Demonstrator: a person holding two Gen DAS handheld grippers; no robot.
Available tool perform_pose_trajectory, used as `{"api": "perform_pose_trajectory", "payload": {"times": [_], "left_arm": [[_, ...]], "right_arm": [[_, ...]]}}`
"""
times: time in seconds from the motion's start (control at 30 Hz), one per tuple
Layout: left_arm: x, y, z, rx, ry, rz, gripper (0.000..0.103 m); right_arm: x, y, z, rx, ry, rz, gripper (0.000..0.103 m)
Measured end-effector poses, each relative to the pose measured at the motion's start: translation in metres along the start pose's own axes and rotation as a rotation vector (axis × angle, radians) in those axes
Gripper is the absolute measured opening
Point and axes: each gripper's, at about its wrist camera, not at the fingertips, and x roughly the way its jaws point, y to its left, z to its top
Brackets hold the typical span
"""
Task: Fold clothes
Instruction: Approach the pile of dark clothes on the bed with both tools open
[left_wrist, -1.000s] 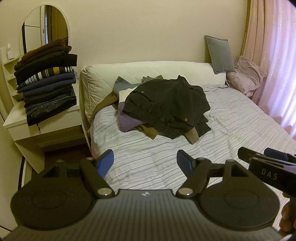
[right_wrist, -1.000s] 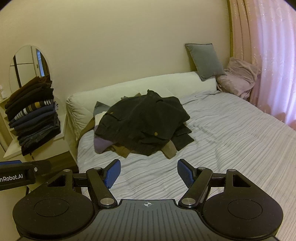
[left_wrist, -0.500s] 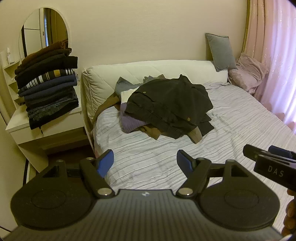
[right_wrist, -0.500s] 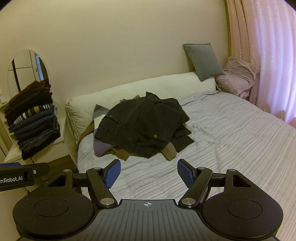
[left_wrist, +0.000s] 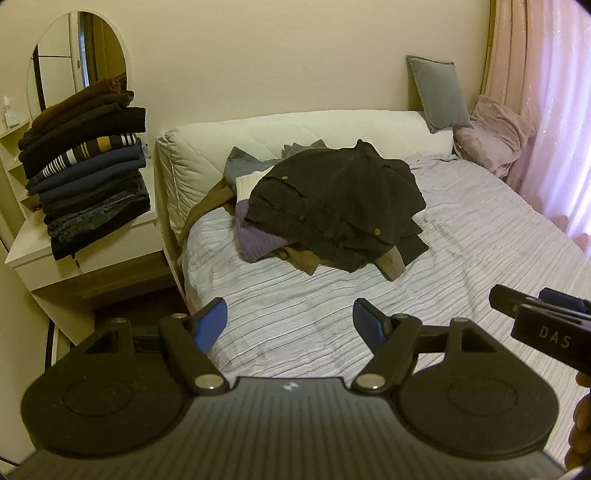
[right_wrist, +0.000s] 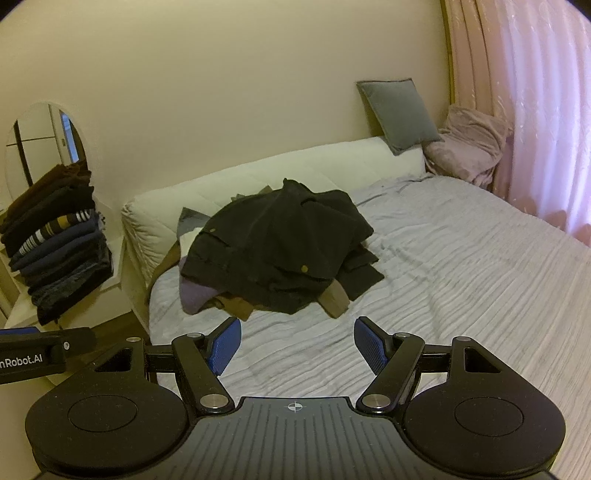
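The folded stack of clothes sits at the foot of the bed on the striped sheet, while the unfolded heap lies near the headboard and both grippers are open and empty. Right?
Not quite. The folded stack sits on the white side table left of the bed, as the left wrist view shows. The unfolded heap does lie near the headboard, and the left gripper and right gripper are open and empty.
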Motion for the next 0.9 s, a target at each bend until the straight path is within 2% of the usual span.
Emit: {"api": "perform_pose_trajectory", "payload": {"times": [0.3, 0.63, 0.9], "left_arm": [[0.043, 0.015, 0.023, 0.015, 0.016, -0.038, 0.072], [0.112, 0.037, 0.066, 0.032, 0.06, -0.072, 0.072], [0.156, 0.045, 0.098, 0.072, 0.093, -0.108, 0.071]], "right_arm": [[0.034, 0.006, 0.01, 0.026, 0.013, -0.044, 0.071], [0.098, 0.022, 0.031, 0.03, 0.049, -0.062, 0.071], [0.144, 0.023, 0.049, 0.128, 0.111, -0.033, 0.071]]}}
